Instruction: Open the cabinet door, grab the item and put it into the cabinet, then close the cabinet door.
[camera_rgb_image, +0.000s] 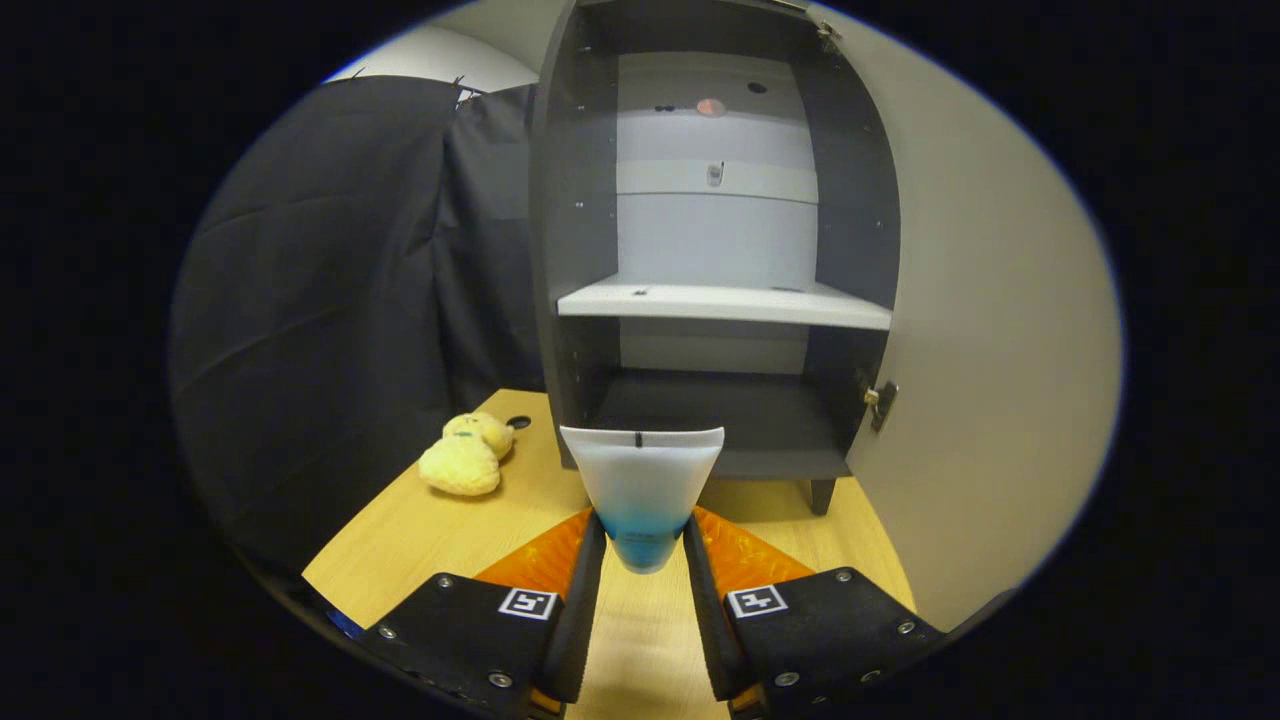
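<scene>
The gripper (645, 545) is clamped on a soft squeeze tube (642, 480) — both fingers press its blue lower end, and its flat white crimped end points ahead toward the open cabinet (720, 250). The likeliest trouble, as I judge it, is the pliable plastic bending or sliding between the fingers, since the grip sits low on the narrow end; the wide crimp could also catch the front edge of the white shelf (722, 300) or the dark bottom compartment's lip if it goes in tilted. The cabinet is dark and matte inside with a pale back panel, and its smooth beige door (990, 330) stands swung open to the right. A fuzzy yellow plush toy (466, 455) lies on the wood-grain table (420, 530) to the left — well clear of the path.
</scene>
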